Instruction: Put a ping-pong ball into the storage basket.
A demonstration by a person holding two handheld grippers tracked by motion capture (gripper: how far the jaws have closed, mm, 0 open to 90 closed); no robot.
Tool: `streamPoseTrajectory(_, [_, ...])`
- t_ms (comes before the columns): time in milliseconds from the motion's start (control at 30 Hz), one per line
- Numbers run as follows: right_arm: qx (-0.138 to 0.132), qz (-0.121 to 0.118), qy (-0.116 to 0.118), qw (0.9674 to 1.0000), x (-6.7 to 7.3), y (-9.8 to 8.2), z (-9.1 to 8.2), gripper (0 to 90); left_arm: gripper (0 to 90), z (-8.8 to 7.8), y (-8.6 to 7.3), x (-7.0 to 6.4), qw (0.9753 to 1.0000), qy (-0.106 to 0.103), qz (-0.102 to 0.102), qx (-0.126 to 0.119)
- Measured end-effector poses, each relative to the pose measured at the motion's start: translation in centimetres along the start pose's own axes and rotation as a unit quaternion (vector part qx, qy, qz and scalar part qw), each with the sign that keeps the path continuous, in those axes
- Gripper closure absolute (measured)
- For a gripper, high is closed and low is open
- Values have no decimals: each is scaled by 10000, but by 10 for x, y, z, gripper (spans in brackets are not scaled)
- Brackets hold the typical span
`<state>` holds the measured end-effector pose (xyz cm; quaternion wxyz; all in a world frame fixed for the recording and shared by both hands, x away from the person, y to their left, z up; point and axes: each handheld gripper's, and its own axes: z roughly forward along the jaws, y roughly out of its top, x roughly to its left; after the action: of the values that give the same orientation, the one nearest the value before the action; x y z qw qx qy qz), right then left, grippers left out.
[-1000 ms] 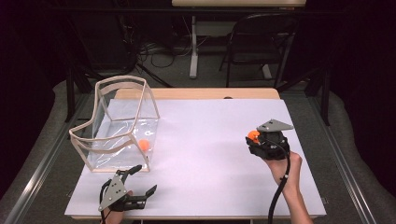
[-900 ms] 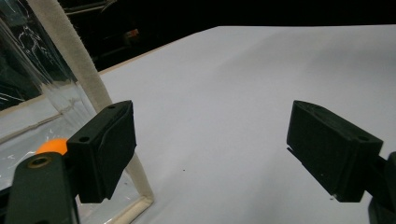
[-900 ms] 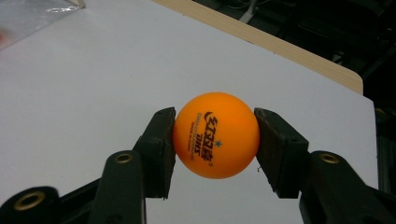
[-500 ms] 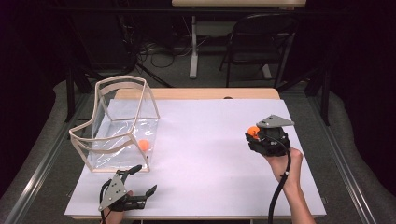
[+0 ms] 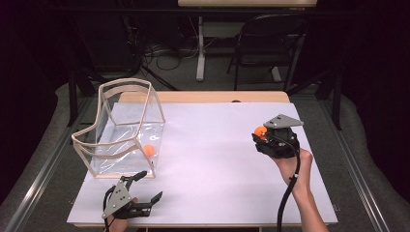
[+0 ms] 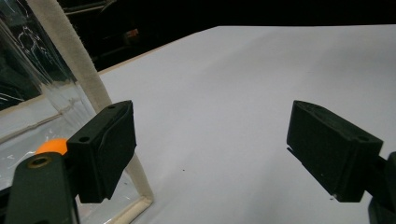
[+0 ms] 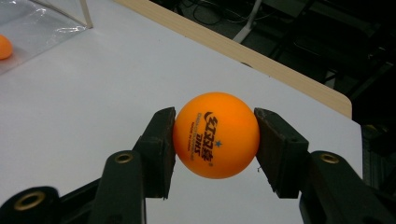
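Small orange table-tennis ball (image 7: 216, 135) with dark printed logo sits clamped between the two black jaws of the right tool (image 7: 215, 144), centre of the right gripper view. It's a sphere, so no long axis; the logo and star face the camera, print running diagonally down to the right. In the high view the same ball (image 5: 260, 131) shows at right of centre, held above the white sheet-covered surface (image 5: 217, 145), at the front of the right tool (image 5: 263, 135), whose jaws point toward frame left.

Second small orange ball (image 5: 149, 151) lies inside the clear plastic box with cream-taped rim (image 5: 123, 123), at its lower right corner, left of centre in the high view. In the right gripper view it (image 7: 3, 46) is at the upper left edge.

Edges and room: wide bare white sheet between the box and the right tool. Wooden surface edge (image 5: 203, 96) runs along the top of the sheet; another strip of it shows along the bottom. Right tool is near the sheet's right edge.

Left tool (image 5: 142, 188) at lower left of the high view, just below the box's lower right corner. Jaws spread wide, nothing between them. In the left gripper view its left jaw is just beside the box's taped corner post (image 6: 84, 79); cannot tell if it touches.
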<state>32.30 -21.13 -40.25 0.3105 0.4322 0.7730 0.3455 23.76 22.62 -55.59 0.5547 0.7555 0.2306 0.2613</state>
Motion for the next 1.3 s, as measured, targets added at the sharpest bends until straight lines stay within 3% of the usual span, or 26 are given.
streamPoseTrajectory(1300, [-169,-335,281,9989,27,34,12,503,160,0,0,0,10000,-5,-8,-6])
